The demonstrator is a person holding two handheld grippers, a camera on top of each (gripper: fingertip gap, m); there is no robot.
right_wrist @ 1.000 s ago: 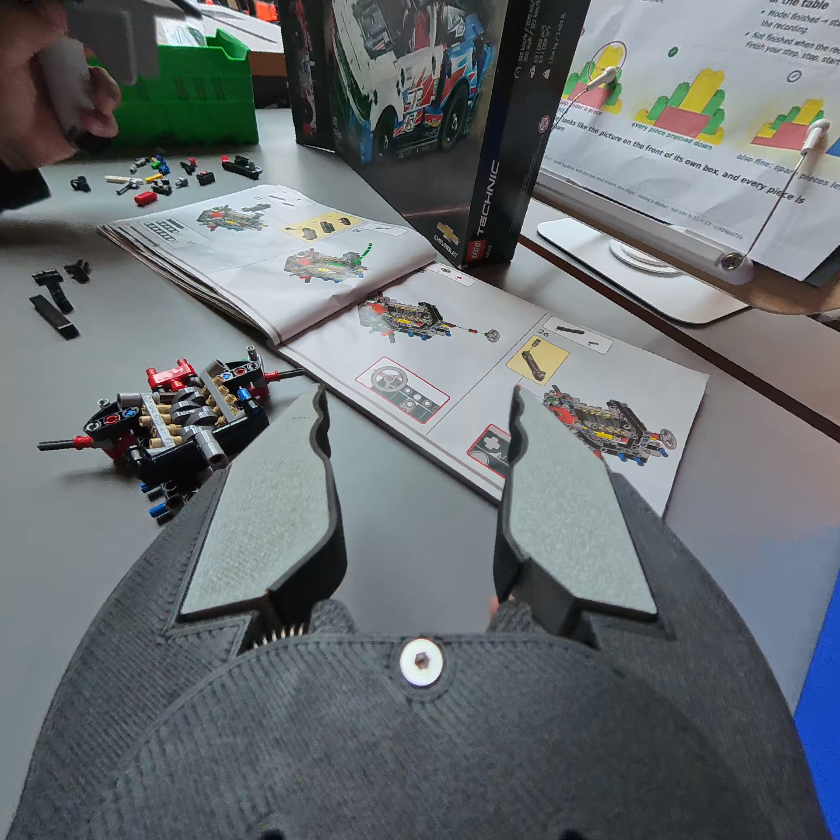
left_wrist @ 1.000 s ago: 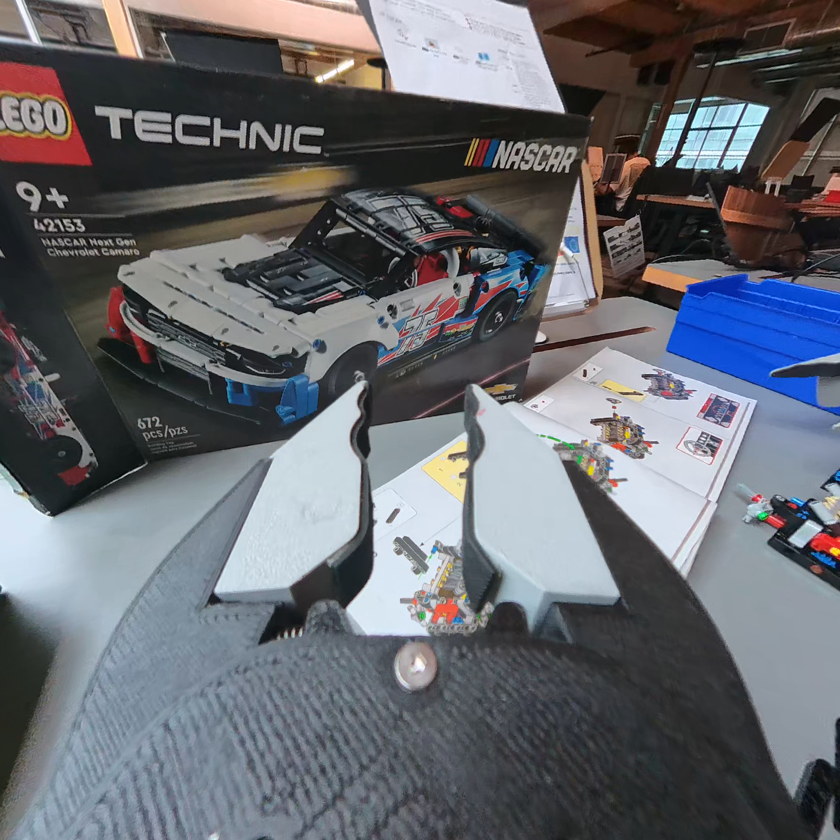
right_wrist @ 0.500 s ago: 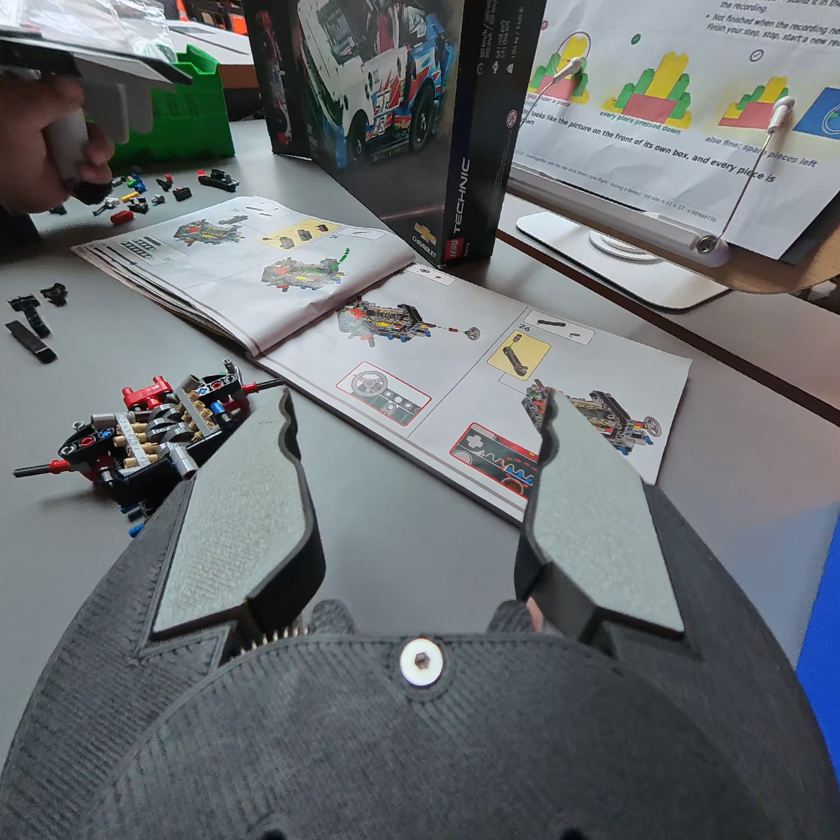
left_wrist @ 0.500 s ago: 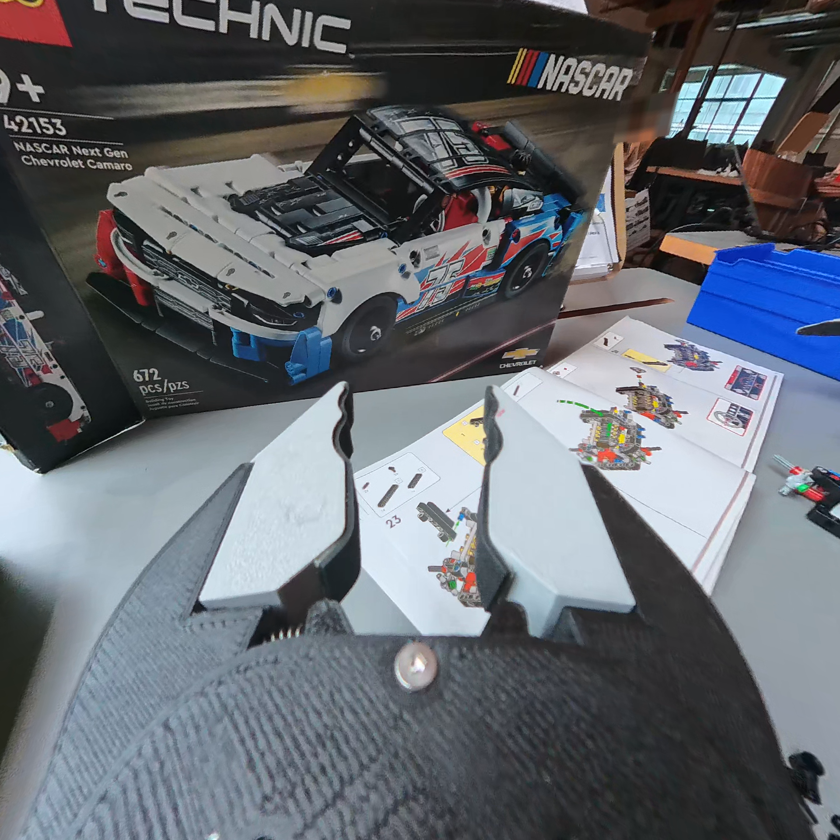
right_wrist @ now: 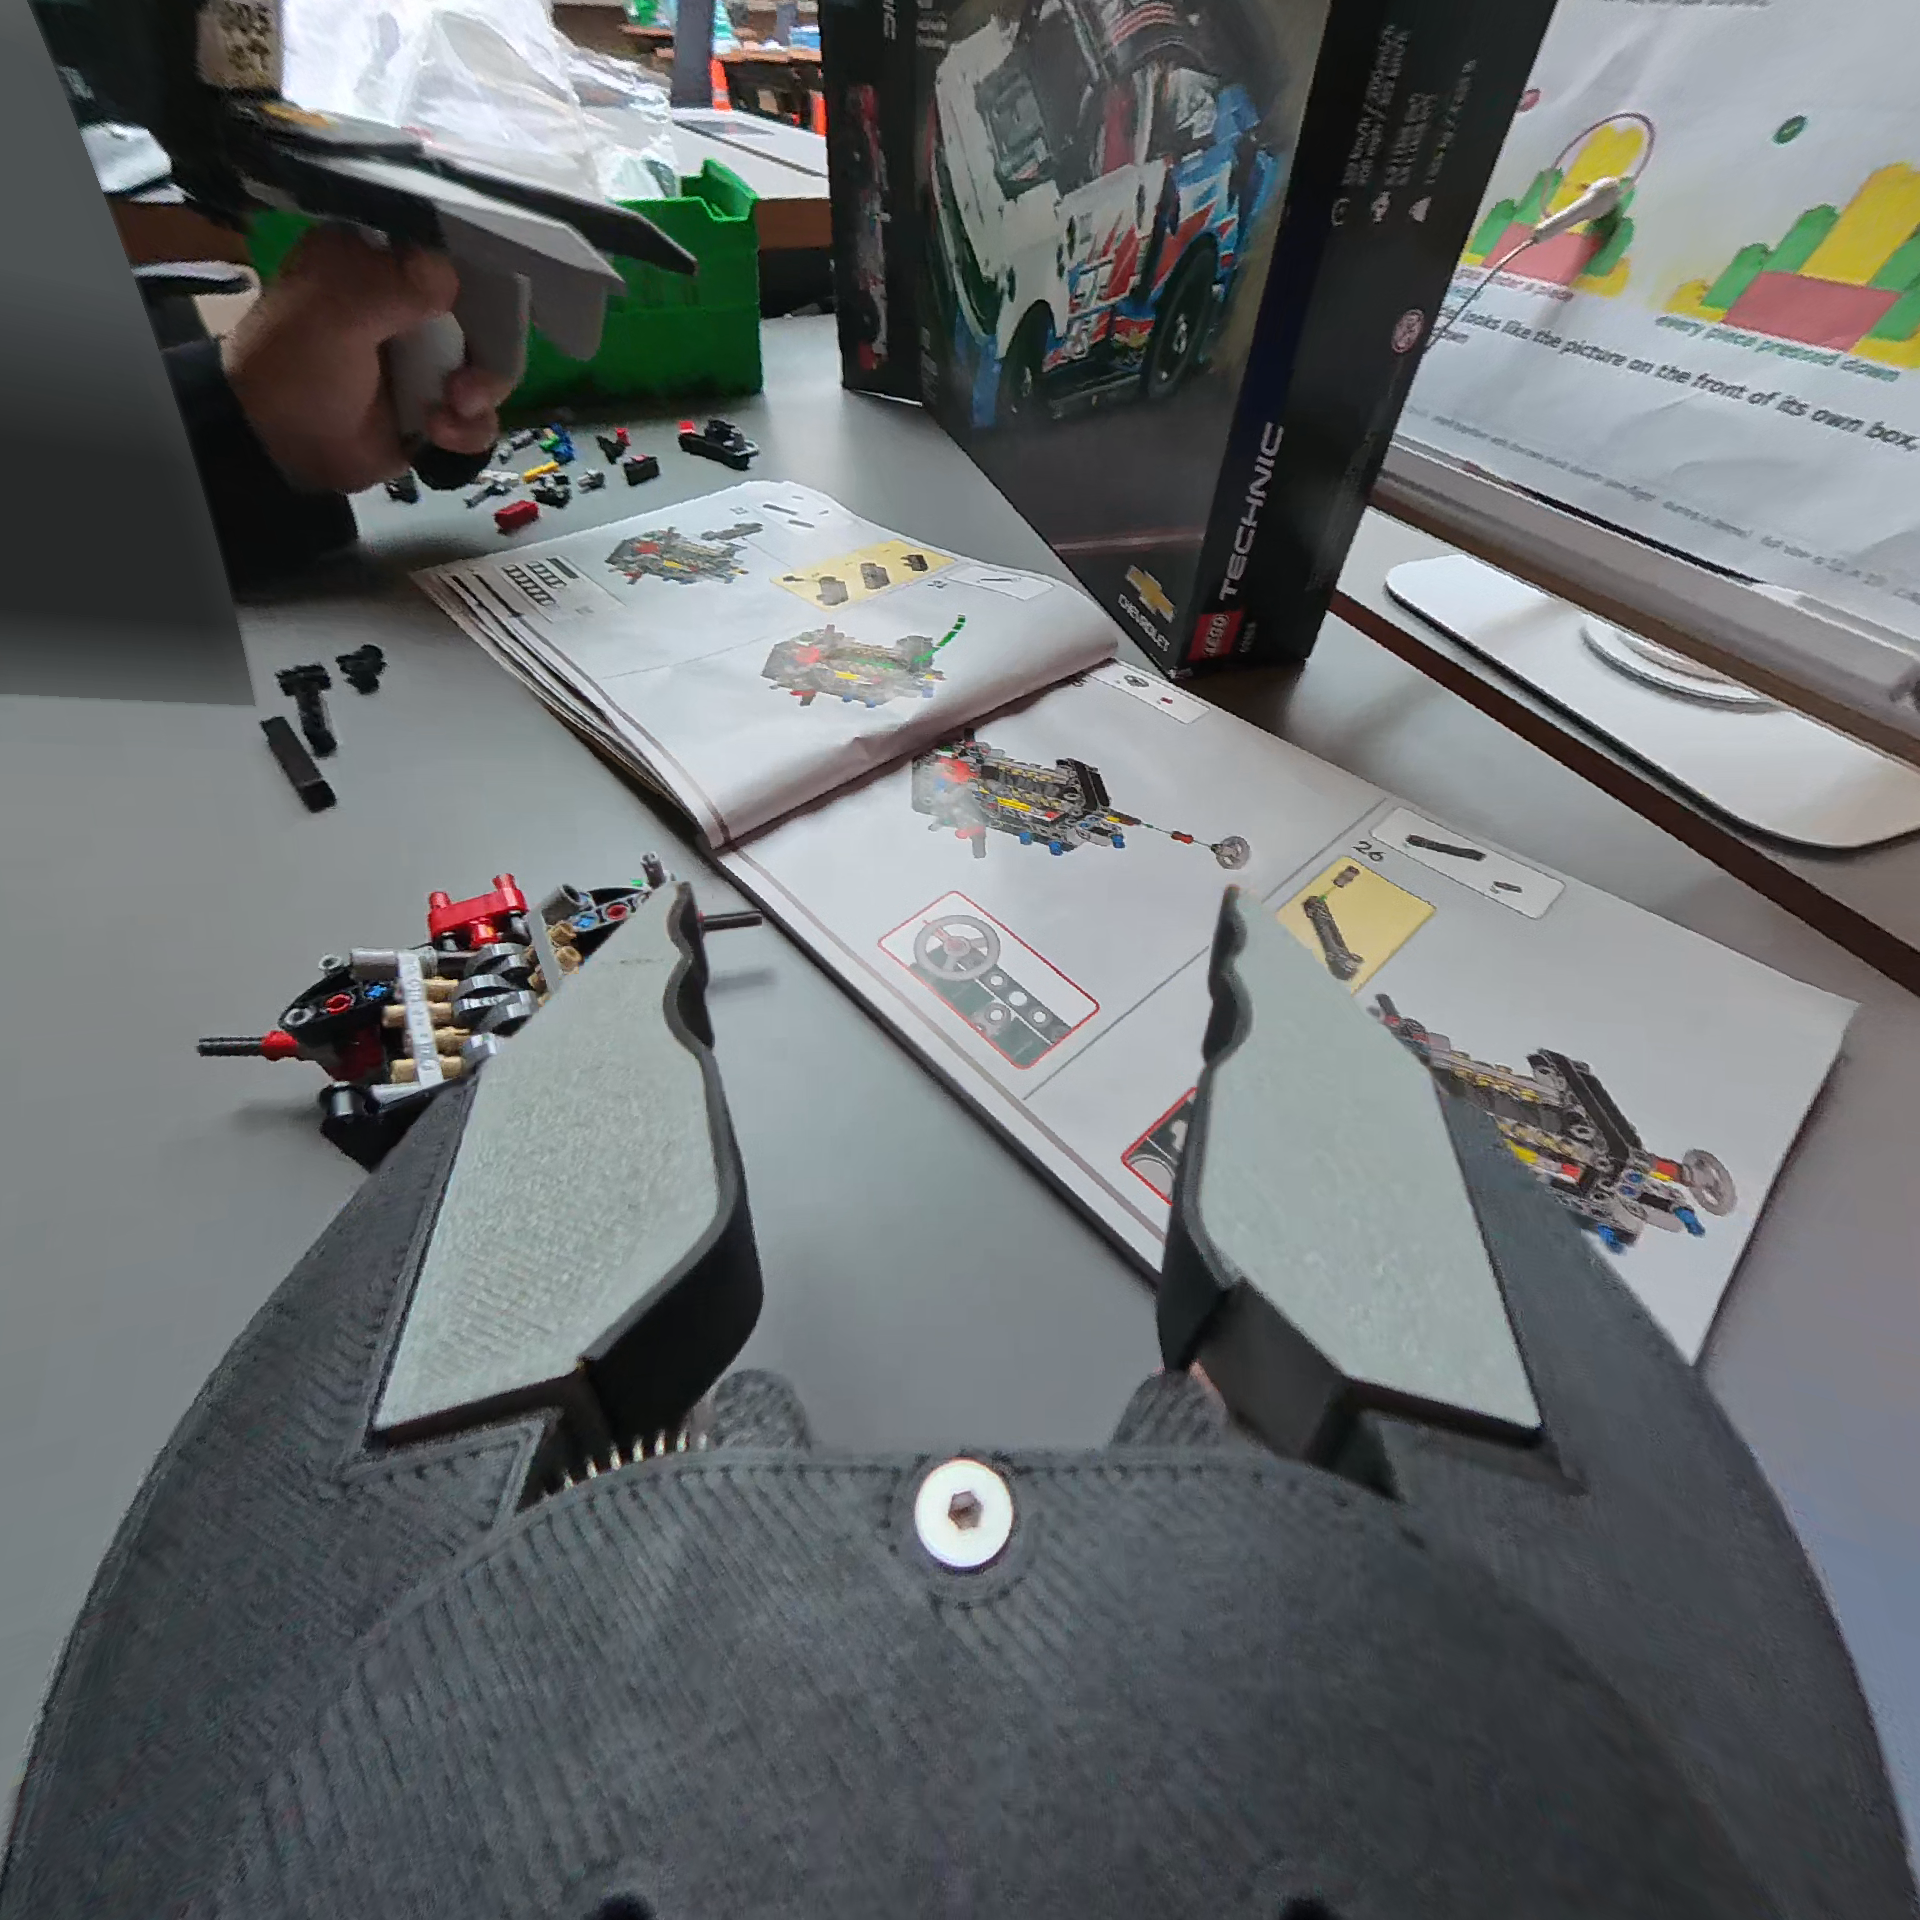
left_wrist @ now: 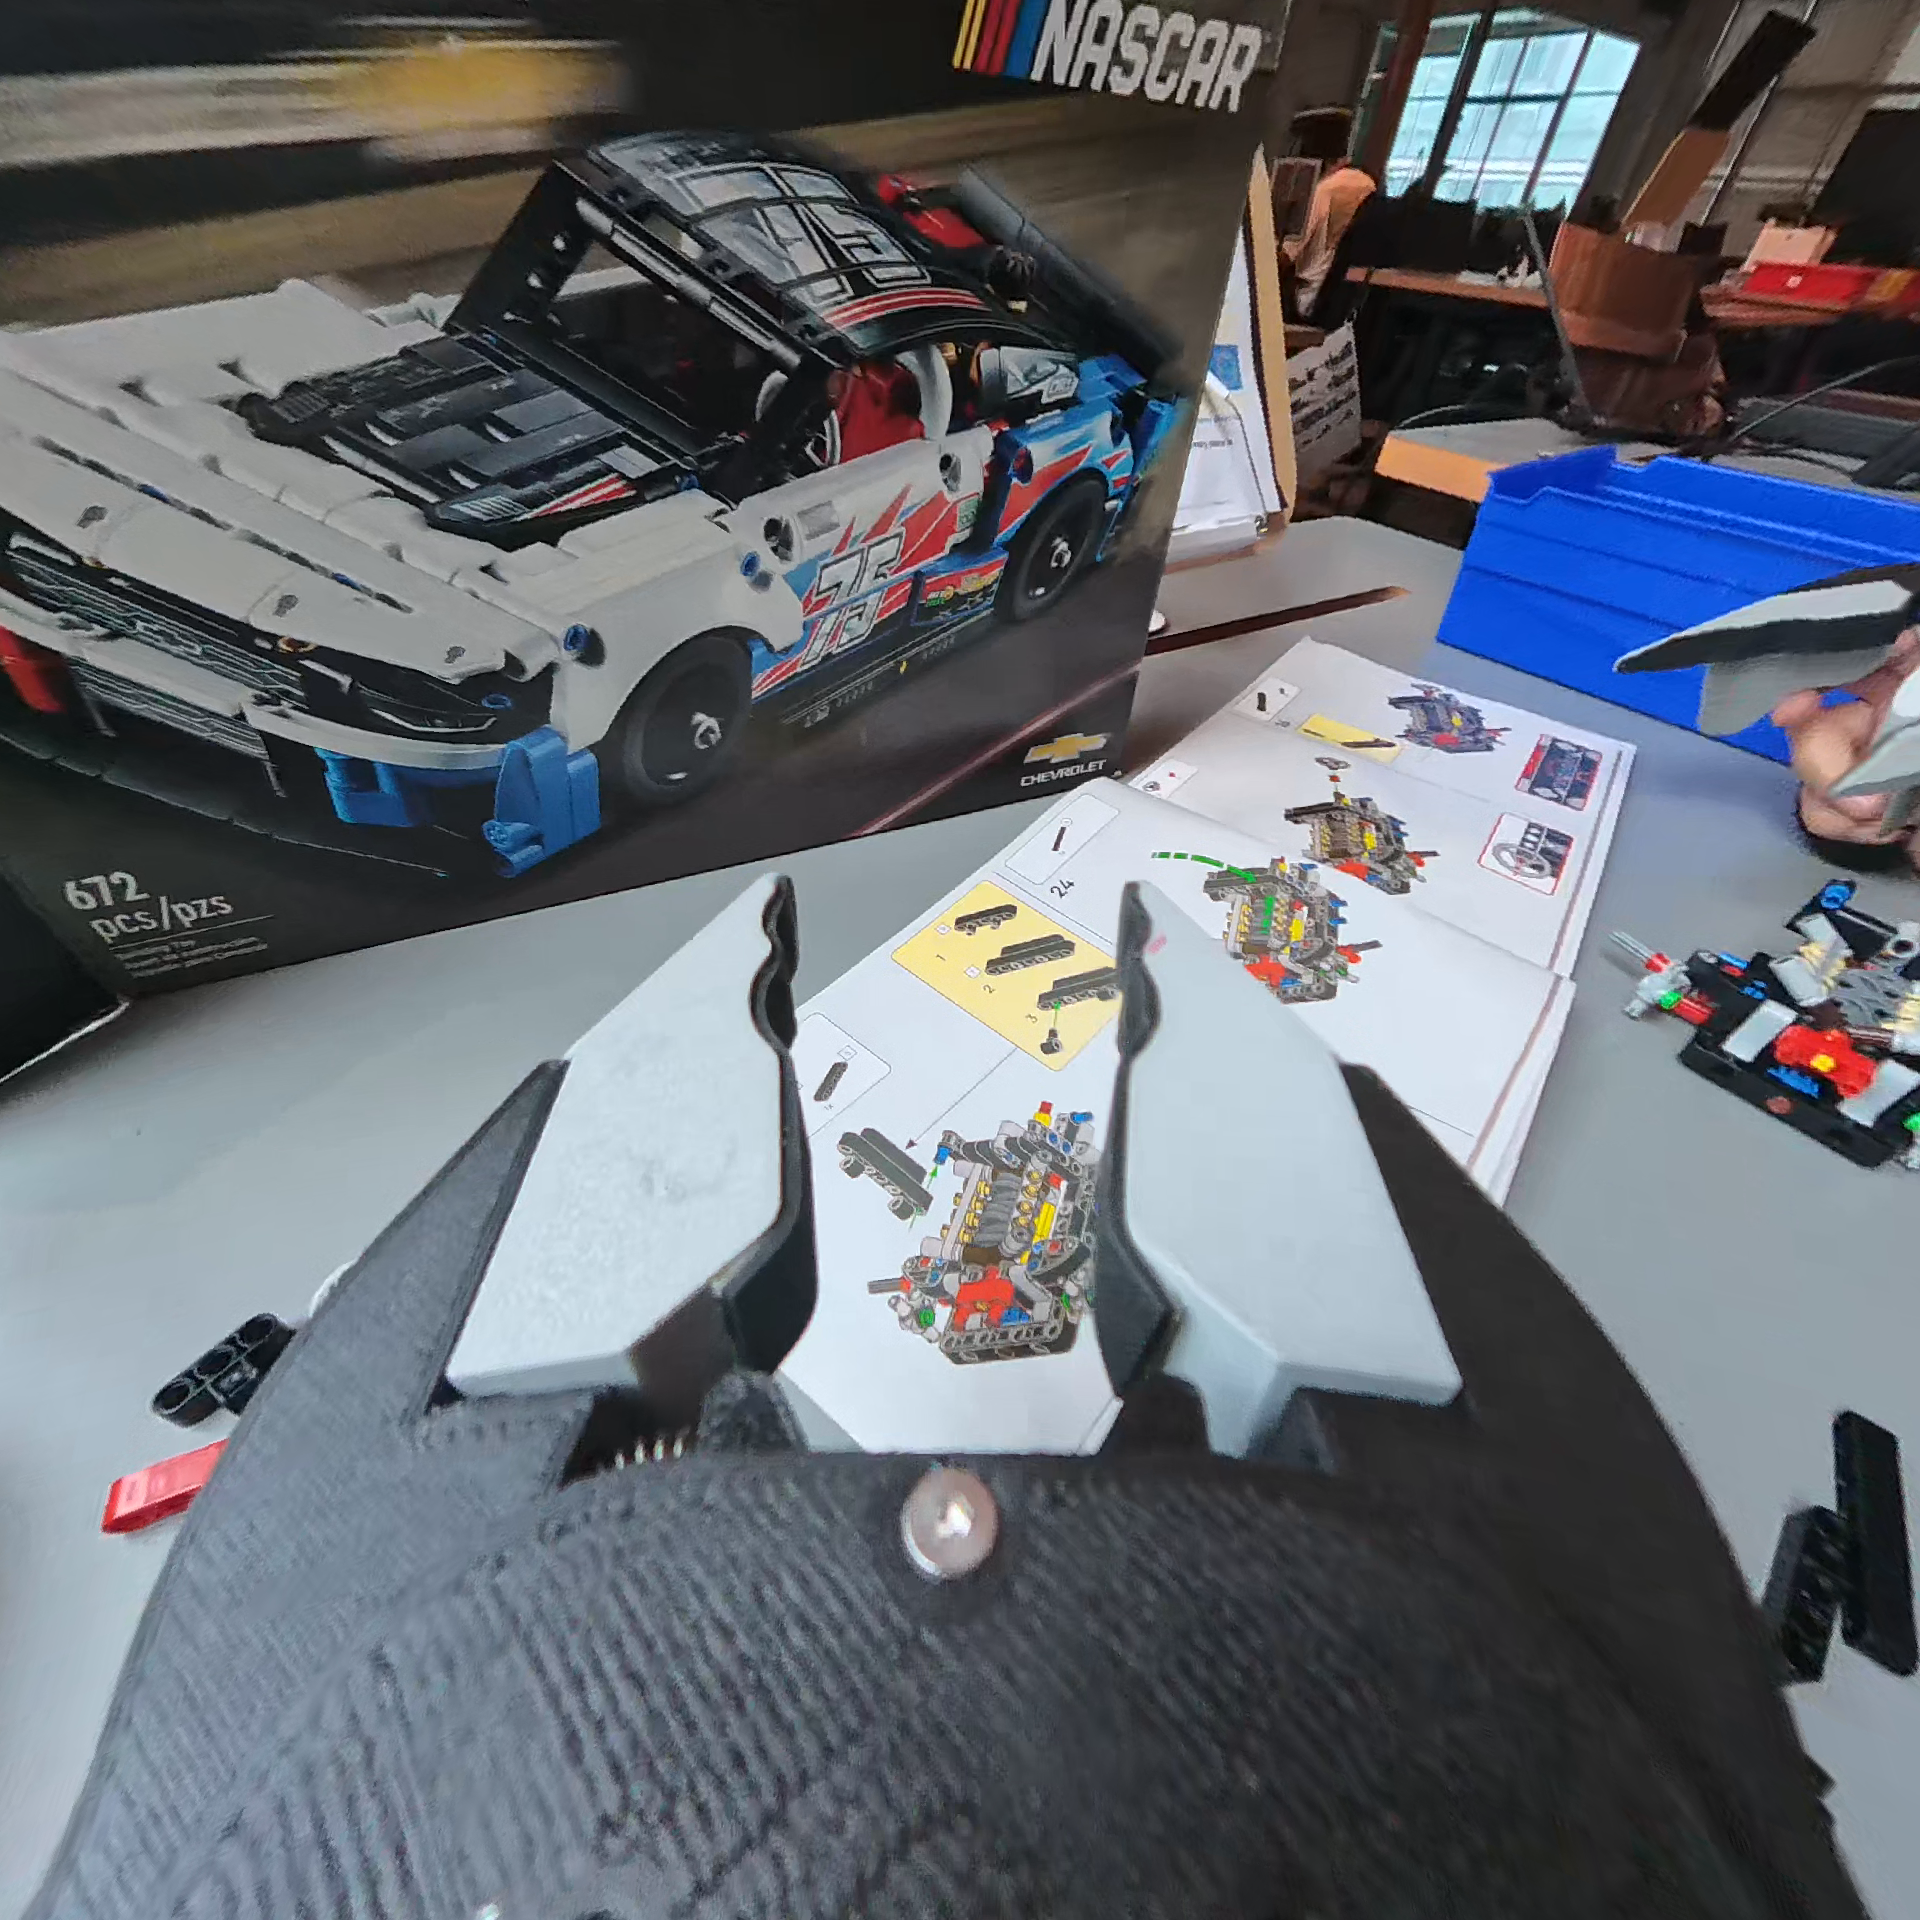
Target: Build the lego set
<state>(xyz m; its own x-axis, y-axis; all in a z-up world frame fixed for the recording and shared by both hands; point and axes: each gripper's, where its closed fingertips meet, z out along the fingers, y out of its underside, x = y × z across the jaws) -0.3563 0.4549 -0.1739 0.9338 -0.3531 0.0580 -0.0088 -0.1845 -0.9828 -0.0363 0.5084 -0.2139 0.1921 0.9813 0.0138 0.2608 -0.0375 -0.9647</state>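
Hovering spread and empty, the right hand-held gripper (right_wrist: 961, 935) is nearing the partly built chassis (right_wrist: 436, 997) at ten o'clock. The left hand-held gripper (left_wrist: 956, 935) is likewise hanging spread over the instruction booklet (left_wrist: 1403, 1039). A careless approach risks knocking the assembly's protruding axles loose.

Over the last sec the left gripper (left_wrist: 956, 925) has widened its jaws from a narrow gap to clearly apart and closed in on the instruction booklet (left_wrist: 1382, 997); the set box (left_wrist: 623, 468) looms larger, w/ a black beam (left_wrist: 218, 1366) and red piece (left_wrist: 156, 1488) newly showing. The right gripper (right_wrist: 961, 925) has spread wider too, its left finger now overlapping the partly built chassis (right_wrist: 416, 997).
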